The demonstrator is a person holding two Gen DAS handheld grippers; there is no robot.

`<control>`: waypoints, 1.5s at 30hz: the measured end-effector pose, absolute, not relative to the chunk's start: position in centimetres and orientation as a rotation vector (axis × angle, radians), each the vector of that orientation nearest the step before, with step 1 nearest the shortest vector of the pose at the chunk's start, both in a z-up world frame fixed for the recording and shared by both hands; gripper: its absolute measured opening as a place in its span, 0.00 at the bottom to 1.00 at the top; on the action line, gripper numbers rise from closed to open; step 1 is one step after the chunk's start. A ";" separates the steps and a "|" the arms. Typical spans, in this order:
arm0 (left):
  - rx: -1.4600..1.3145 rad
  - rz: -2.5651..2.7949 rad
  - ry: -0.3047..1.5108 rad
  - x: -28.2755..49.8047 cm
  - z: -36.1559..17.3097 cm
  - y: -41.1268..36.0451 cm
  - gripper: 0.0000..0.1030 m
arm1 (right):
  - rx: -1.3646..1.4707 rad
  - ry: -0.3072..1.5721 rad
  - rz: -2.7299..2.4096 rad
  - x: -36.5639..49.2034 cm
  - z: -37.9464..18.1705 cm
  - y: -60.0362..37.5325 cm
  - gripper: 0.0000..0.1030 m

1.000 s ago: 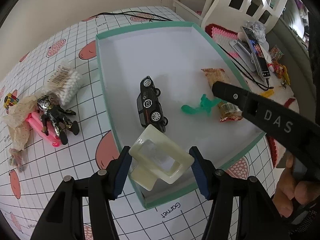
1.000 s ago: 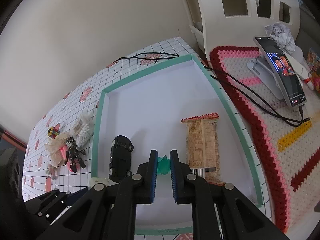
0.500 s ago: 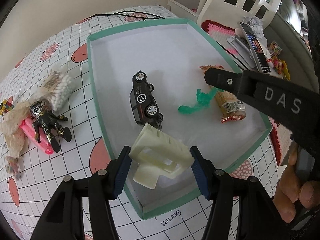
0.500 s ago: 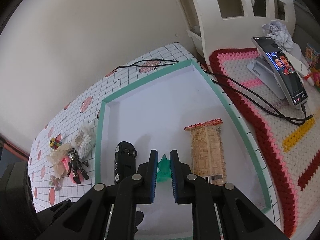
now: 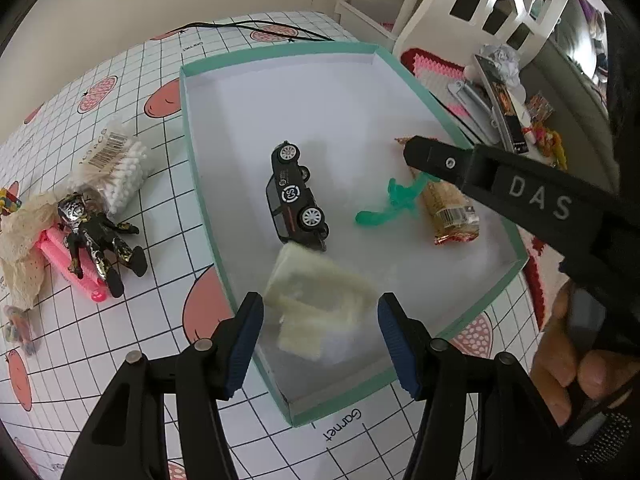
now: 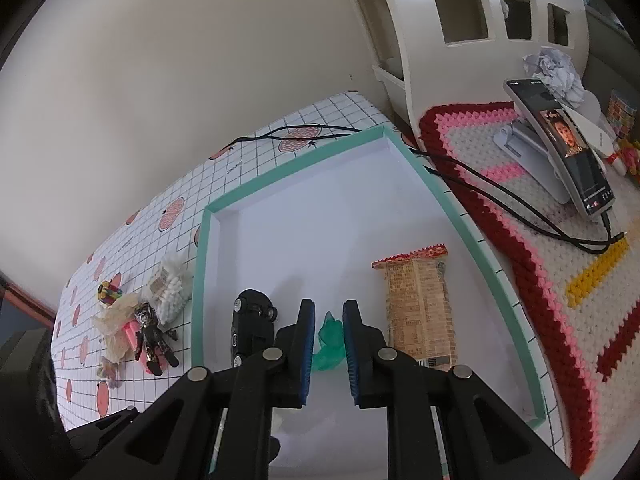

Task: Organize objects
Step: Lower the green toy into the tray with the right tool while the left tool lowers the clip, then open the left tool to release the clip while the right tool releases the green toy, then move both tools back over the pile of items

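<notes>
Blurring between the spread, empty fingers of the left gripper, a cream plastic holder sits inside the shallow teal-rimmed white box — beside a black toy car. The right gripper is slightly parted around a green plastic toy, whether gripping it is unclear.

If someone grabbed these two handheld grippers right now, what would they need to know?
Left gripper: open, the cream plastic piece blurred between its fingers, over the teal box.
Right gripper: open, jaws either side of the green toy, which lies in the box.
Done: toy car and snack packet are in the box.
Left on the tablecloth: cotton swab bag, black-and-gold action figure, pink item, lace fabric.
</notes>
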State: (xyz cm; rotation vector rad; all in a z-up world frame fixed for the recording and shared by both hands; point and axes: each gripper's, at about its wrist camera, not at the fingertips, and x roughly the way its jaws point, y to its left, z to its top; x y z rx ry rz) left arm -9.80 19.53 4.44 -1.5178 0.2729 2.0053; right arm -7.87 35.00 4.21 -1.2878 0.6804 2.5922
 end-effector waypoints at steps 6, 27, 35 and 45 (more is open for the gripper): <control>-1.495 2.016 0.248 -9.4 5.1 18.8 0.59 | -1.272 0.663 2.600 -7.9 4.4 34.7 0.16; -1.492 2.189 0.064 -13.2 5.9 15.1 0.59 | -1.231 0.631 2.613 -7.9 5.1 34.5 0.16; -1.507 2.228 0.064 -13.7 5.8 14.7 0.62 | -1.278 0.546 2.618 -8.3 4.7 33.5 0.33; -1.482 2.298 0.050 -14.1 5.8 13.9 0.87 | -1.275 0.533 2.614 -8.3 4.7 33.4 0.66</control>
